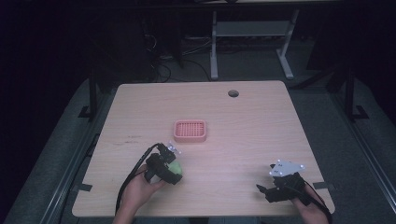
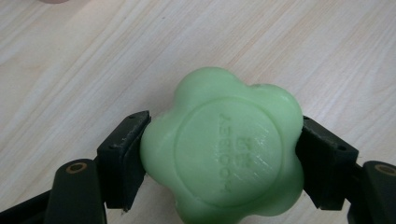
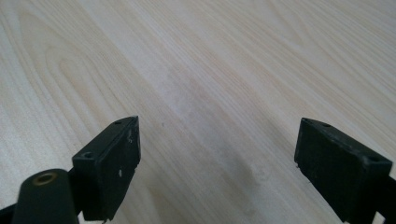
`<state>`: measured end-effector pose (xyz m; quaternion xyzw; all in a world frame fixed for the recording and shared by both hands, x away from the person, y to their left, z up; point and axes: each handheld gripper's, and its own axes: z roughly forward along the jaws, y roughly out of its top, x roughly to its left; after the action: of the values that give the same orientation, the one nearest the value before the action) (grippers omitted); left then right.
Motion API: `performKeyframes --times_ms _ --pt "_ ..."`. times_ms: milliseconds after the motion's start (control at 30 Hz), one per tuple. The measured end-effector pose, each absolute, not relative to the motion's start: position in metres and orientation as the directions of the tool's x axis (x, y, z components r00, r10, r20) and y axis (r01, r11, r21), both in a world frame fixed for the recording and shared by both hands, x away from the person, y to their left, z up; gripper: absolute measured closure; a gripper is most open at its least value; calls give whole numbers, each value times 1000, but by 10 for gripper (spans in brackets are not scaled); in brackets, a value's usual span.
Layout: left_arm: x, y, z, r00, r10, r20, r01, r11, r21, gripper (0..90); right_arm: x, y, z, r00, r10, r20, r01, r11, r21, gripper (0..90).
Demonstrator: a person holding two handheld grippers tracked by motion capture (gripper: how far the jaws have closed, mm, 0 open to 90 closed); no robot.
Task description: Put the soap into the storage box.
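The green soap [image 2: 222,156], a flower-shaped bar with rounded lobes, sits clamped between the two black jaws of the left gripper [image 1: 169,164] at the near left of the wooden table [image 1: 252,121]. In the left gripper view the jaws press on opposite sides of the bar, across its width, which looks like a sensible hold: the flat pads bite where the scalloped edge offers a notch, so the slippery bar is less likely to squirt out. Its broad stamped face is turned up toward that camera, with raised lettering running roughly up and down the picture. The bar is nearly round, so it has no strong long axis; its flat faces lie close to parallel with the tabletop, and whether it rests on the wood or hangs just above it I cannot tell.

At the near right, the right gripper [image 1: 276,183] is held low over bare wood, its jaws spread wide apart with nothing between them. It seems parked out of the way, leaving the work to the other hand.

Farther up the table, near the middle, lies the pink soap dish [image 1: 190,131], a slotted rectangular tray with its long side running across the table. It is empty and well apart from the bar, and looks like the natural place for the soap to go.
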<state>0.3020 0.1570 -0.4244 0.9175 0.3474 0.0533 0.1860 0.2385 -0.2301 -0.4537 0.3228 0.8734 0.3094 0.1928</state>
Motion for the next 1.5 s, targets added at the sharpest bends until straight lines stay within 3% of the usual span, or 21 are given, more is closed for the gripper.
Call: performKeyframes --times_ms 1500 --pt "340 149 -404 759 650 -41 606 -682 410 263 238 -230 -453 -716 685 -134 446 597 667 139"
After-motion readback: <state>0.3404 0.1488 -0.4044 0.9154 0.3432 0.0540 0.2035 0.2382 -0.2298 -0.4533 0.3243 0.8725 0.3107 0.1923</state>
